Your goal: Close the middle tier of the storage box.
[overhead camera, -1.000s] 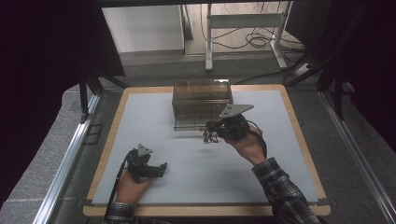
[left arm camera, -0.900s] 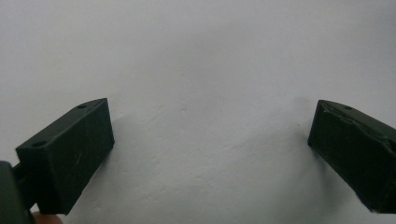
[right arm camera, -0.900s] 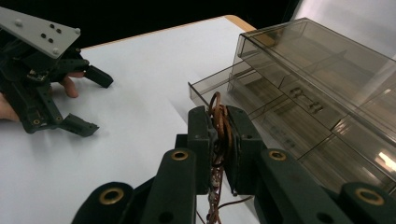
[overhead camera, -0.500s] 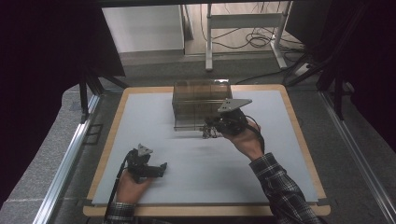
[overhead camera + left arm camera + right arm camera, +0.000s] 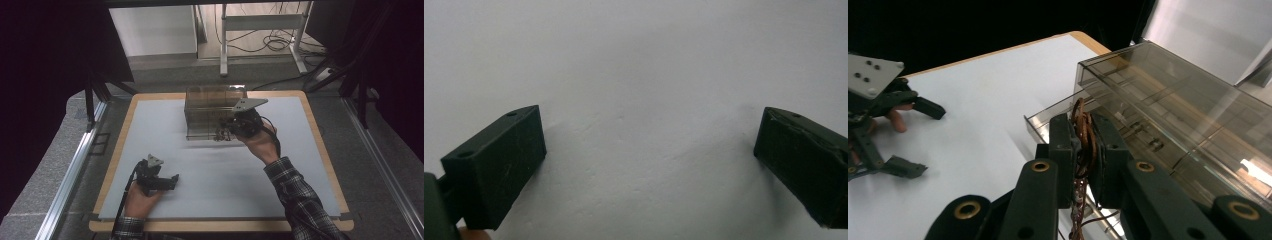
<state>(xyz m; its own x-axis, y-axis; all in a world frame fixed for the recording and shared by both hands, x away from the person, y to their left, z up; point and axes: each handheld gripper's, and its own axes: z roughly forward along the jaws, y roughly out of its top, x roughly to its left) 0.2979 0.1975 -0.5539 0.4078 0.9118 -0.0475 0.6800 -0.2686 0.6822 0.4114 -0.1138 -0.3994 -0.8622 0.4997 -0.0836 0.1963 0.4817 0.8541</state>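
At drawer box: a brown beaded bracelet (image 5: 1083, 131) is held clamped in the right gripper (image 5: 1083, 145), just above the open drawer (image 5: 1048, 116) of the clear organizer box (image 5: 214, 107).
Done: bracelet picked up.
Left: release into drawer.
Left gripper (image 5: 172, 181): jaws wide apart, nothing held, near left.

A lab-type recording setup is being shown, not a home. A wood-edged table (image 5: 320, 150) is being covered by a plain pale grey mat (image 5: 225, 170). The space is being enclosed by black curtains (image 5: 45, 75) on both sides. Aluminium frame rails (image 5: 65, 185) are being run along the table's sides over a grey speckled floor (image 5: 50, 165). Loose cables (image 5: 280, 42) are being left on the floor behind, under a white metal-legged stand (image 5: 260, 22). Overall it is being lit dimly.
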